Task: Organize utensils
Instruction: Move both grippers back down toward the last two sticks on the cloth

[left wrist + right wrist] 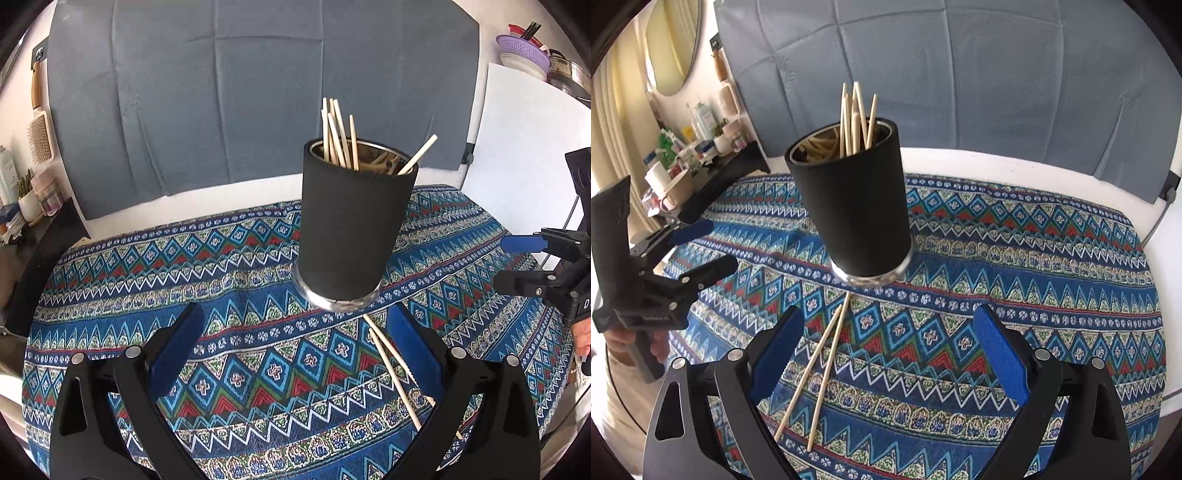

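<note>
A black-sleeved metal cup [351, 229] [857, 206] stands upright on the patterned cloth, holding several wooden chopsticks. Two loose wooden chopsticks [395, 369] [823, 365] lie on the cloth just in front of the cup, their far ends near its base. My left gripper [299, 325] hovers open over the cloth in front of the cup, the loose chopsticks beside its right finger. My right gripper [890, 325] is open too, with the chopsticks lying by its left finger. Neither holds anything. Each gripper appears at the edge of the other's view: the right [517, 262], the left [701, 243].
A blue patterned tablecloth [258, 354] [1034, 266] covers the table. A grey padded panel [240, 92] stands behind it. A cluttered shelf with bottles and cups [694, 151] sits at the left, and bowls and a colander [524, 55] at the far right.
</note>
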